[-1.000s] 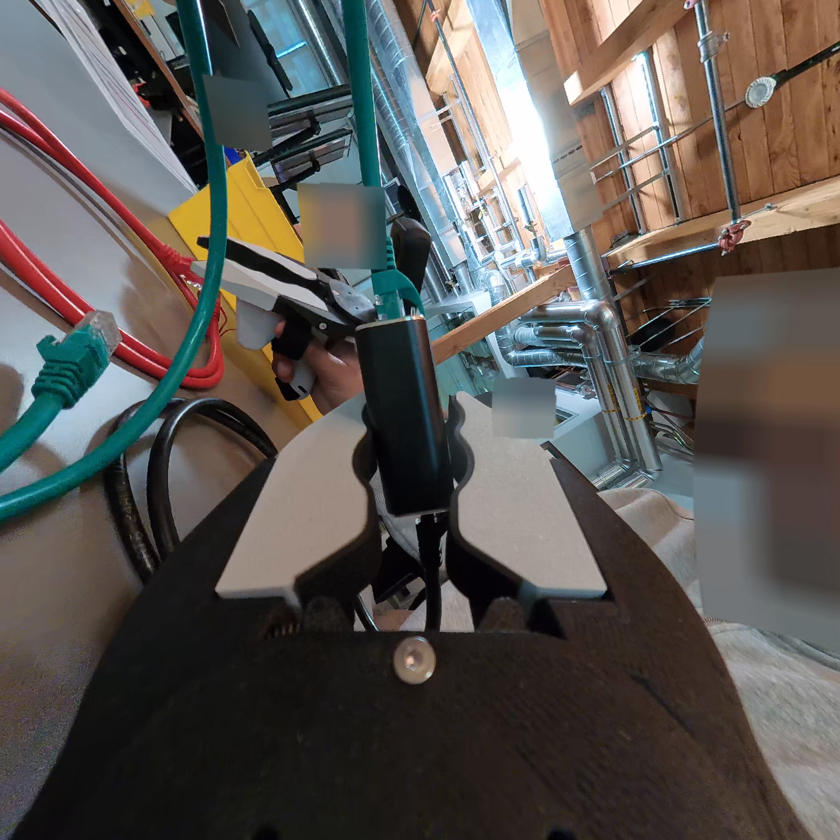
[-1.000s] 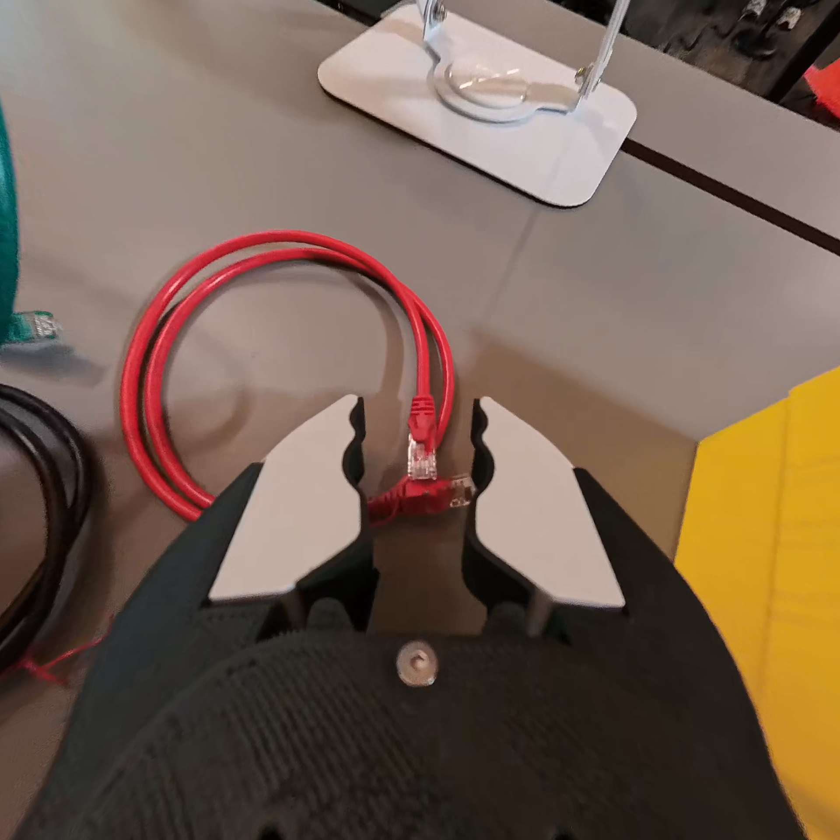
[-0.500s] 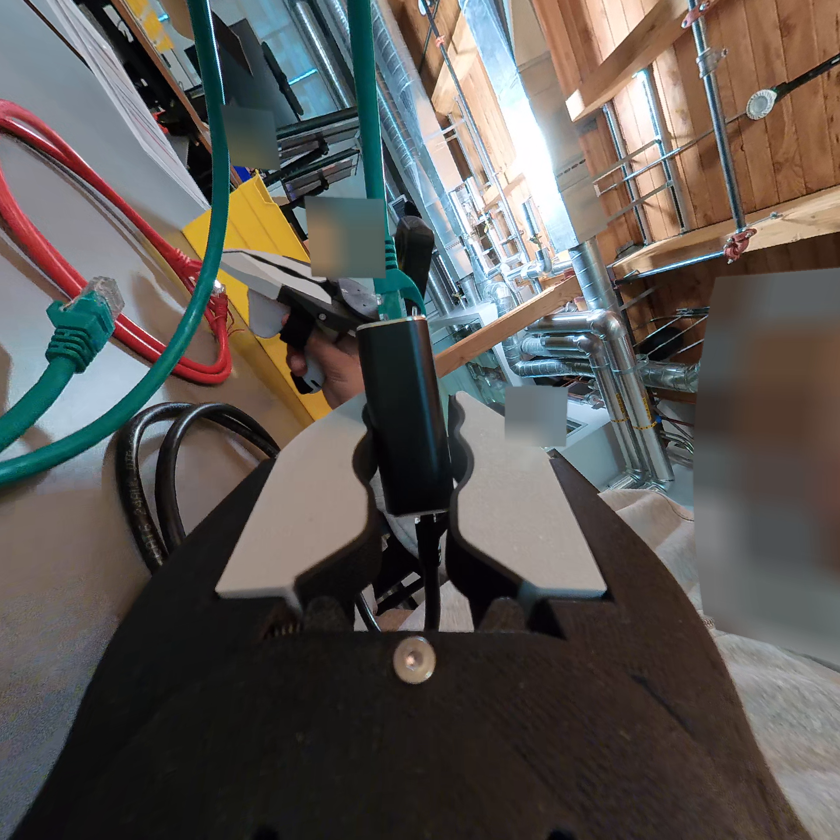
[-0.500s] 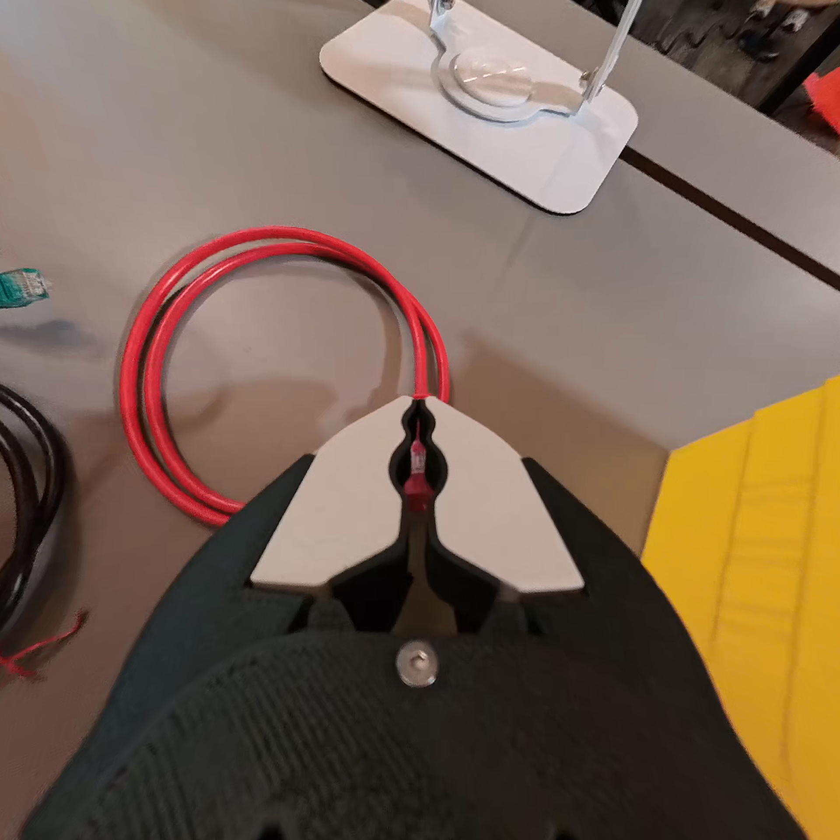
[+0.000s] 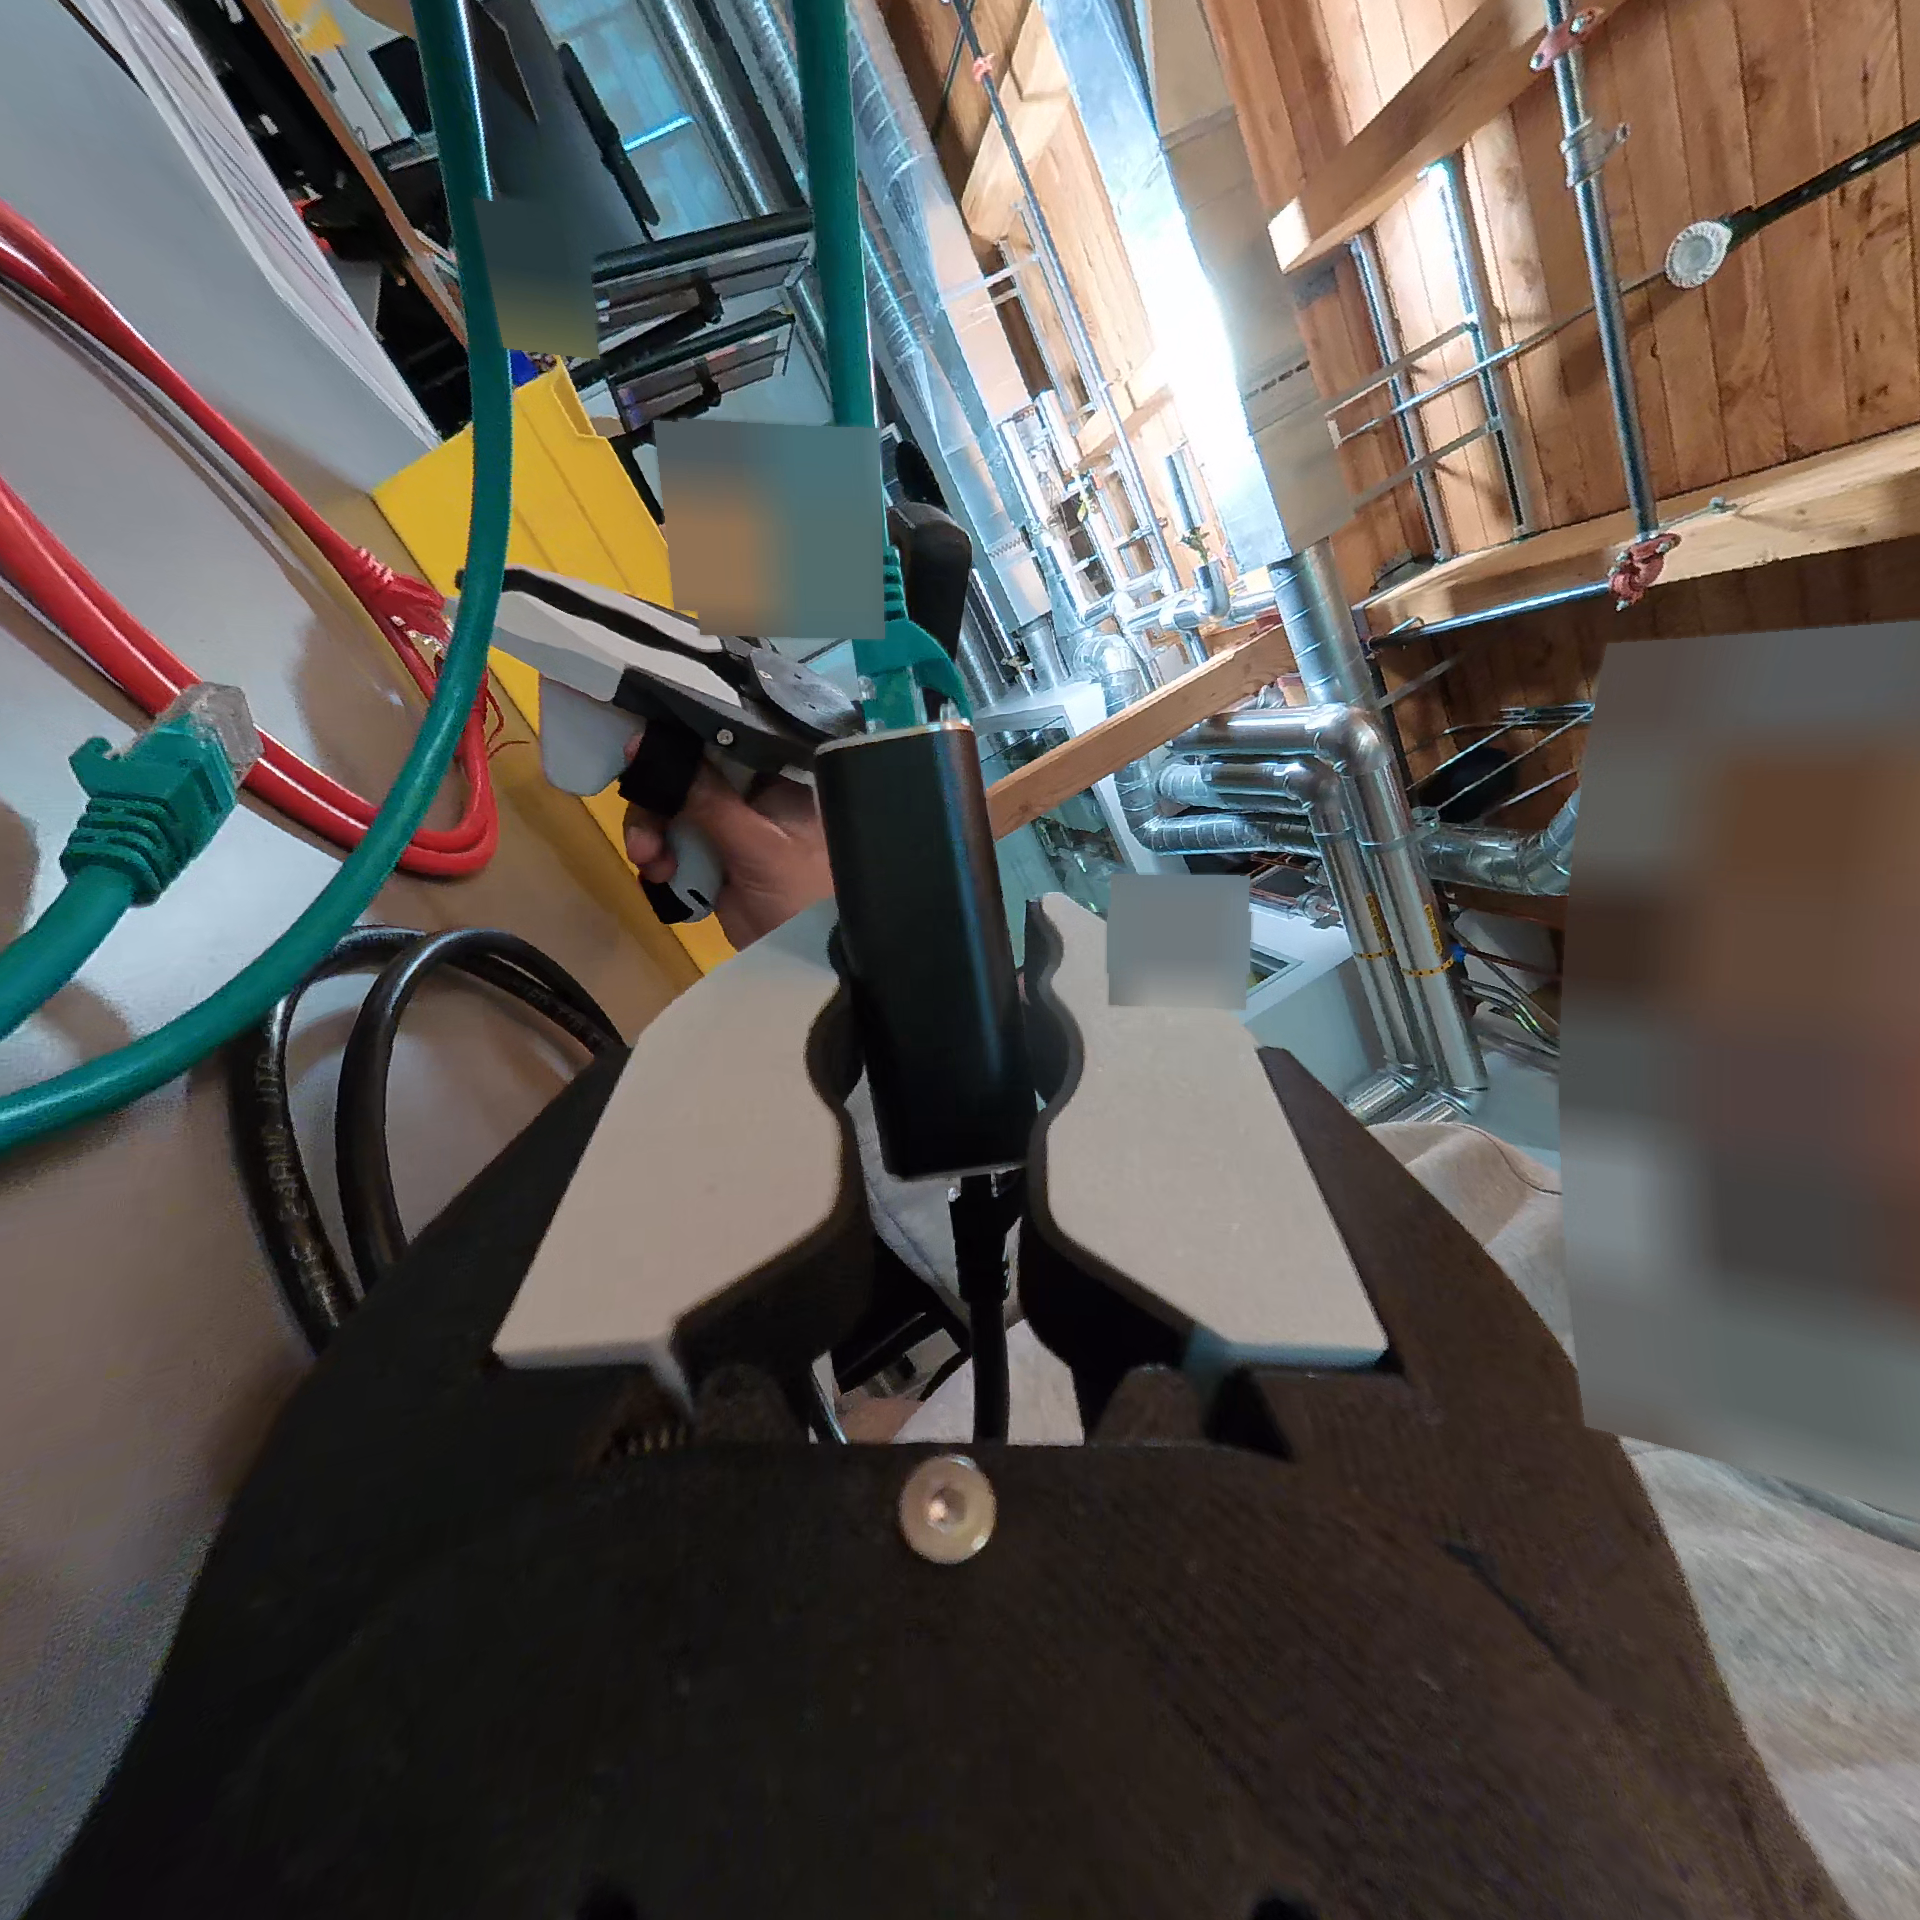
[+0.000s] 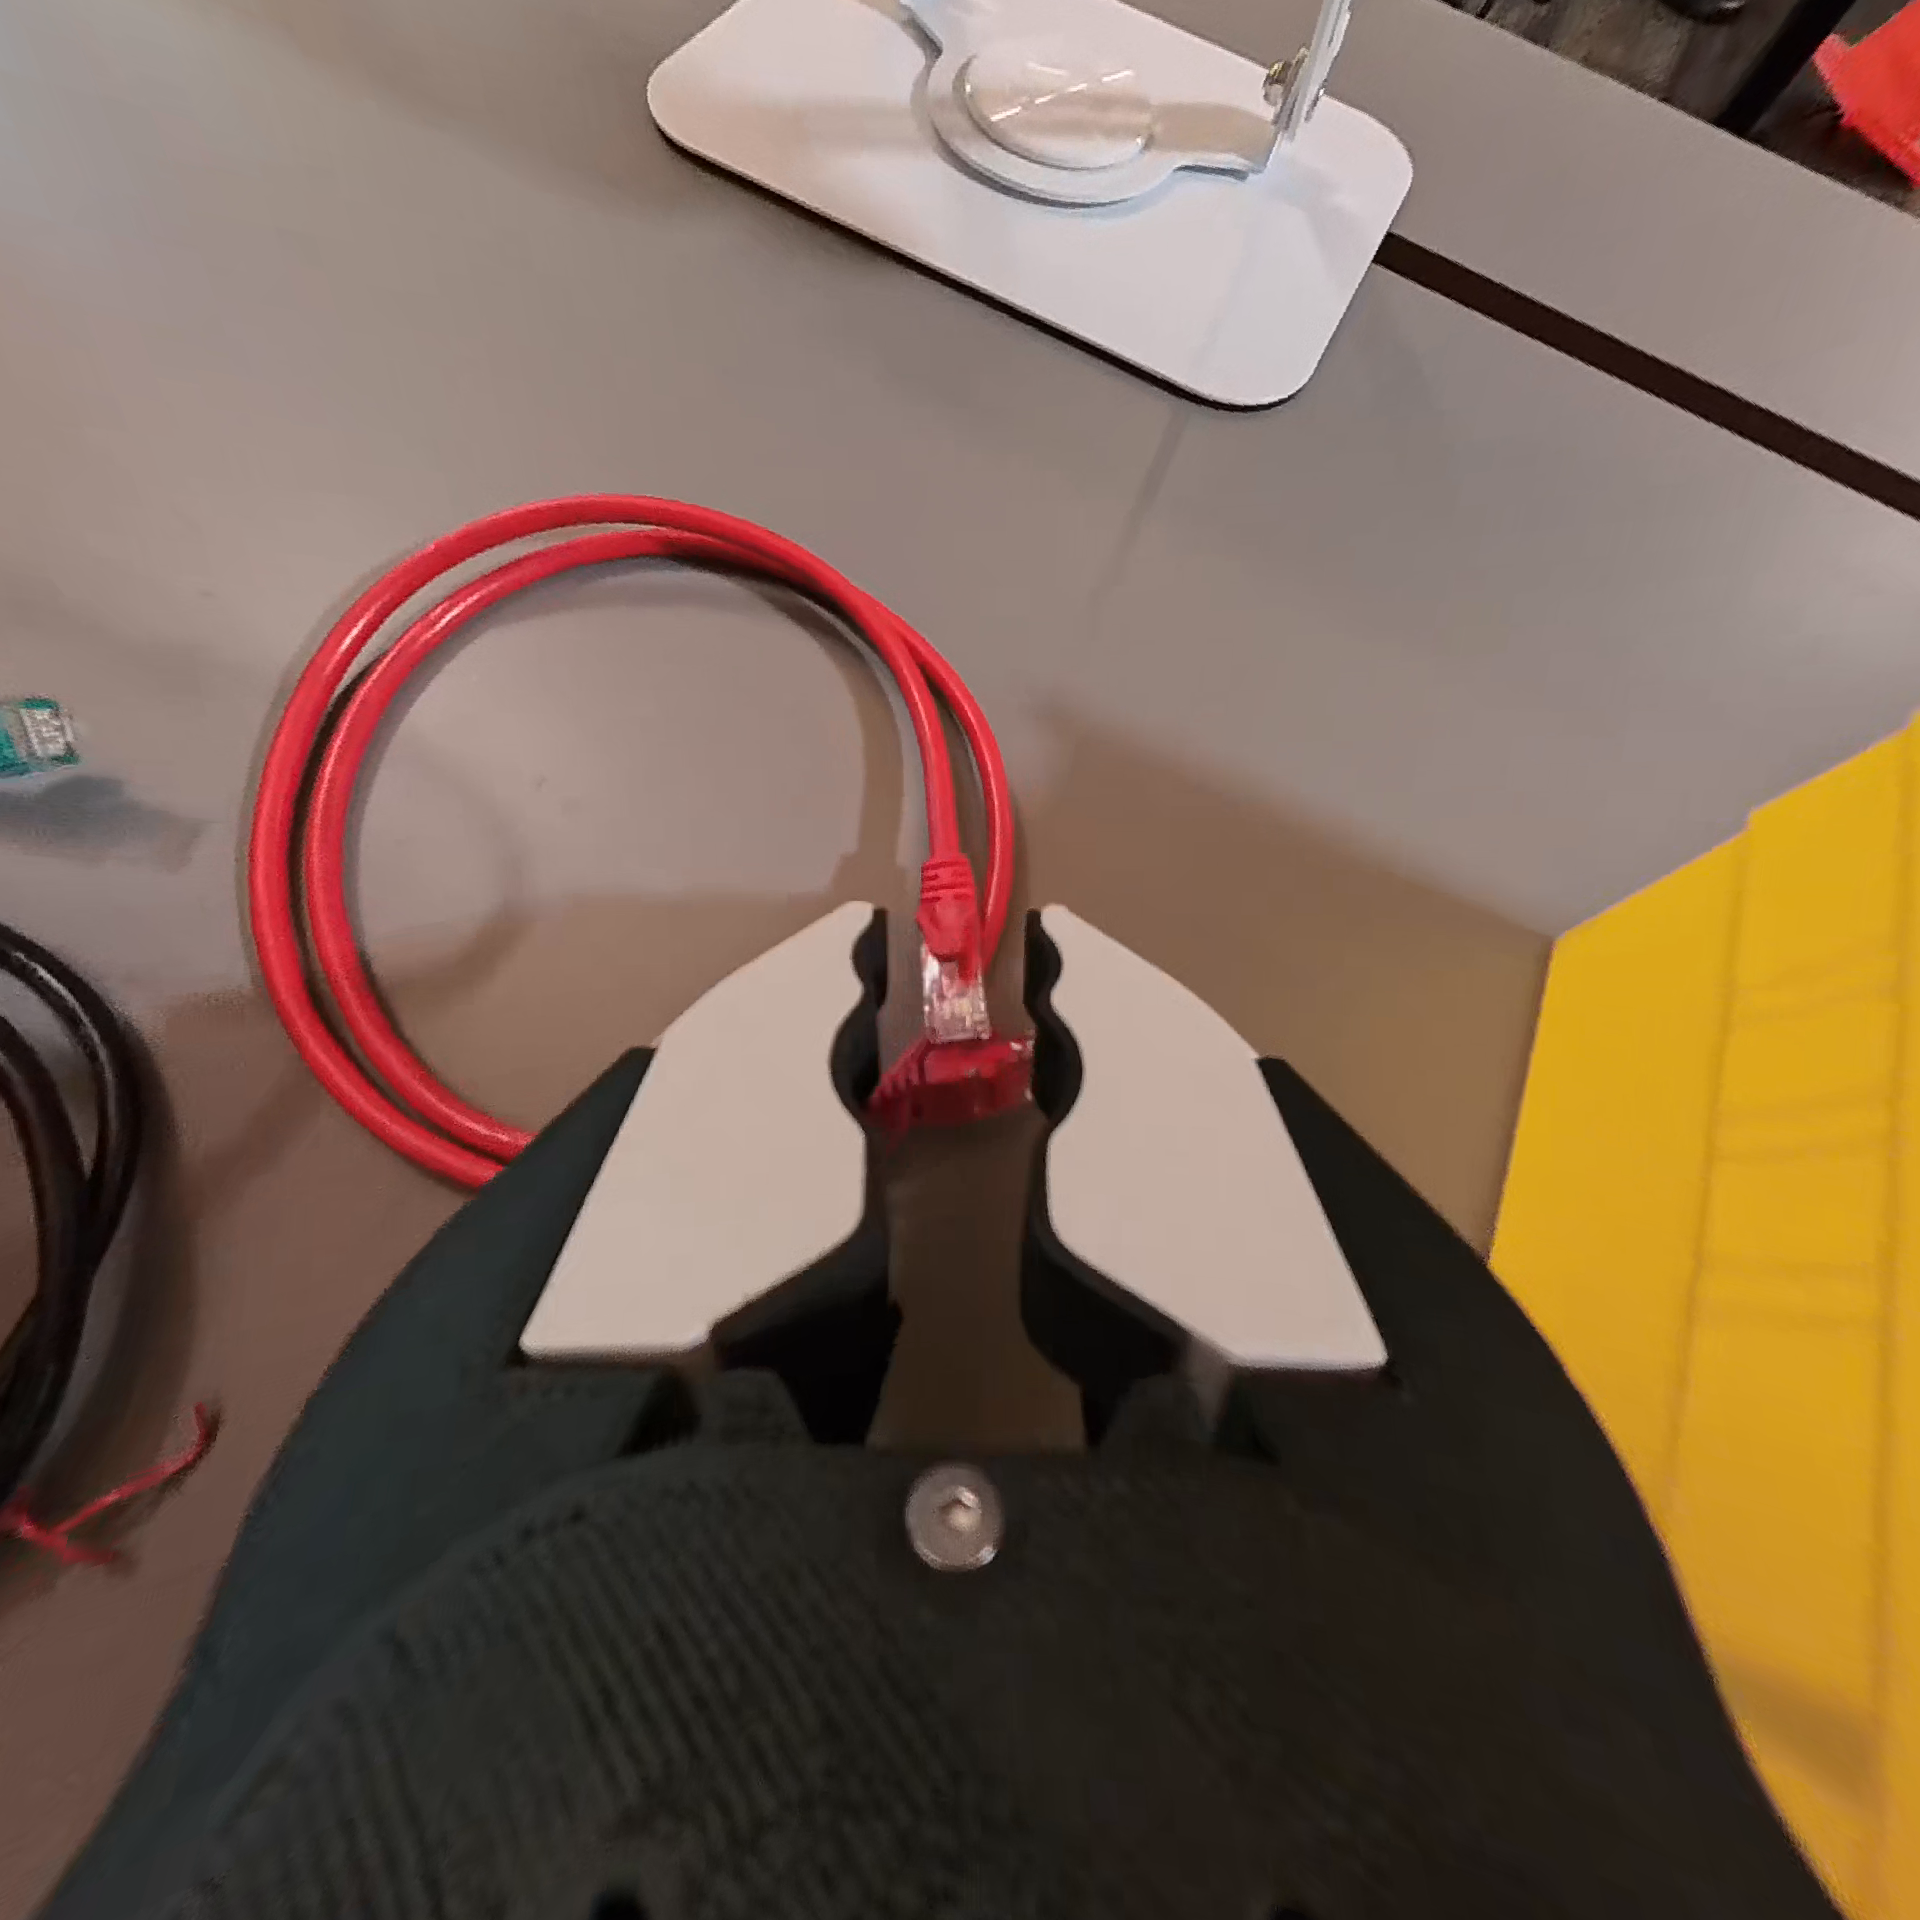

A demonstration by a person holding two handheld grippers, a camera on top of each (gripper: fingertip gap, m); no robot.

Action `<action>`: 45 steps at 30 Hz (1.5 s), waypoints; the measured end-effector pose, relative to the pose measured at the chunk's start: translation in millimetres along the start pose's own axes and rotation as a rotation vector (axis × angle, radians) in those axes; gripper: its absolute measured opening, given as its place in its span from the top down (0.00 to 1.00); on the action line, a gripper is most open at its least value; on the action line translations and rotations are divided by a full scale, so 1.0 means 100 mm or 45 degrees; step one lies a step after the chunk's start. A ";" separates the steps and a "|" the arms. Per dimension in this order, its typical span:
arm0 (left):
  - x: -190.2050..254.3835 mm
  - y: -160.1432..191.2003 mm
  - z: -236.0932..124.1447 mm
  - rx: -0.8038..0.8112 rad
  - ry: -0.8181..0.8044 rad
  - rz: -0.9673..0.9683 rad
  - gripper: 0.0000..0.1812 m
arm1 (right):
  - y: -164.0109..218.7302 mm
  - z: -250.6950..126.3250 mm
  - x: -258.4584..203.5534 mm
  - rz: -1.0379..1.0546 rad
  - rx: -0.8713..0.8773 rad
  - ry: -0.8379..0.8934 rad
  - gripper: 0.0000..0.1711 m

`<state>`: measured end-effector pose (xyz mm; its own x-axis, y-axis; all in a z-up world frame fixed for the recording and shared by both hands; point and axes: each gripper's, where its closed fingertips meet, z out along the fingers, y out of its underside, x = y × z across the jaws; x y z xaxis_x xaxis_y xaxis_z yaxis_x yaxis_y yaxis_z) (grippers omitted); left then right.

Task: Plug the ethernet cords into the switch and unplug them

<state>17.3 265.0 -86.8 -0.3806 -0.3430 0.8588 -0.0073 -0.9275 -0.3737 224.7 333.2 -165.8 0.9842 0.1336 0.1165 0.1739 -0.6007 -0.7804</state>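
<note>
Jaws of the left gripper (image 5: 940,1049) are clamping the black switch (image 5: 925,945) upright, a green cord (image 5: 844,343) sitting plugged into its top. The right gripper (image 6: 954,1023) is hanging over the table (image 6: 1299,675), jaws narrowly parted around the red cord's (image 6: 343,810) two plugs (image 6: 954,1013). Beyond, a white stand base (image 6: 1195,260) is resting.

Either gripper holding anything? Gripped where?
Left gripper clamps the black switch across its lower body. Right gripper is open around the red plugs, holding nothing.
</note>
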 end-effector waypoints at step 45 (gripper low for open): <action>0.01 -0.01 -0.02 0.028 0.024 -0.040 0.85 | 0.20 -0.11 -0.02 -0.248 -0.252 0.159 0.69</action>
<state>15.0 266.0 -85.9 -0.3978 -0.3107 0.8633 0.0003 -0.9410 -0.3385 226.8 312.4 -175.5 0.9261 0.1708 0.3365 0.3511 -0.7171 -0.6021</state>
